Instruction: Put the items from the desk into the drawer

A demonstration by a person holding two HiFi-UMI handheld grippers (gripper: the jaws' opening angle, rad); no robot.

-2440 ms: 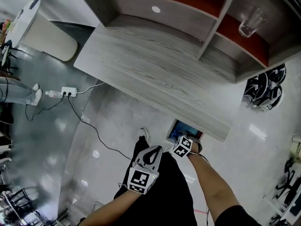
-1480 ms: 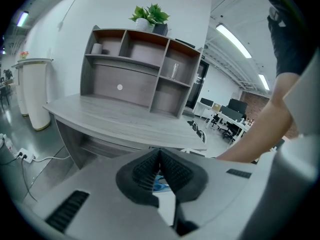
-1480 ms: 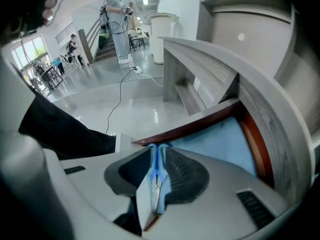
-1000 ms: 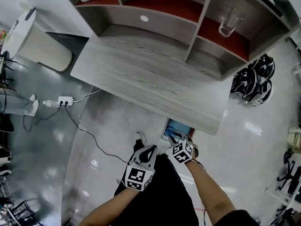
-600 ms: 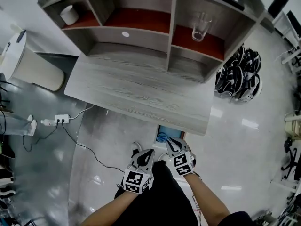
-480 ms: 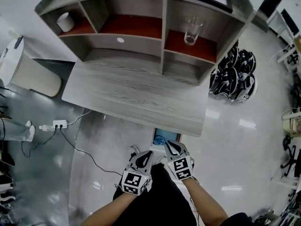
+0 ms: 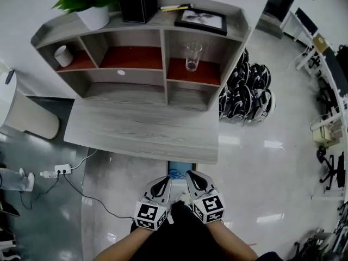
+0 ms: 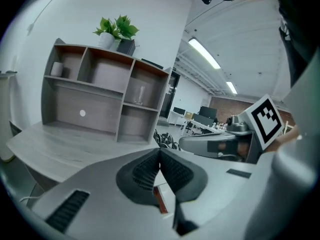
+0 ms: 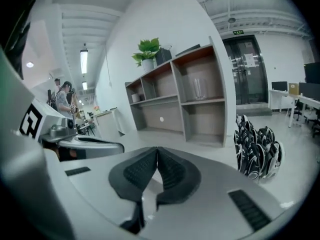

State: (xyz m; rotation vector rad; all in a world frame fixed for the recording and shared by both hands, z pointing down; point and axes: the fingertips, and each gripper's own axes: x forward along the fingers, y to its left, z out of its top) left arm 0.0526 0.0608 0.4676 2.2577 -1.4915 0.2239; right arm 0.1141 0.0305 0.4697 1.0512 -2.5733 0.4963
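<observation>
Two grippers clenched empty: left gripper (image 7: 161,183), right gripper (image 7: 191,176) just closed.
Open drawer (image 7: 180,169) lay below, just ahead, under tabletop (image 7: 136,130) edge; right nearer.

In the head view's lower centre, the drawer (image 7: 181,169) is largely covered by the desk's (image 7: 141,132) front edge, and its bluish contents cannot be identified. The potted plant (image 7: 89,1) is cropped by the top edge, the white bin (image 7: 30,121) by the left edge. The framed picture's (image 7: 201,20) subject is too small to be read.
</observation>
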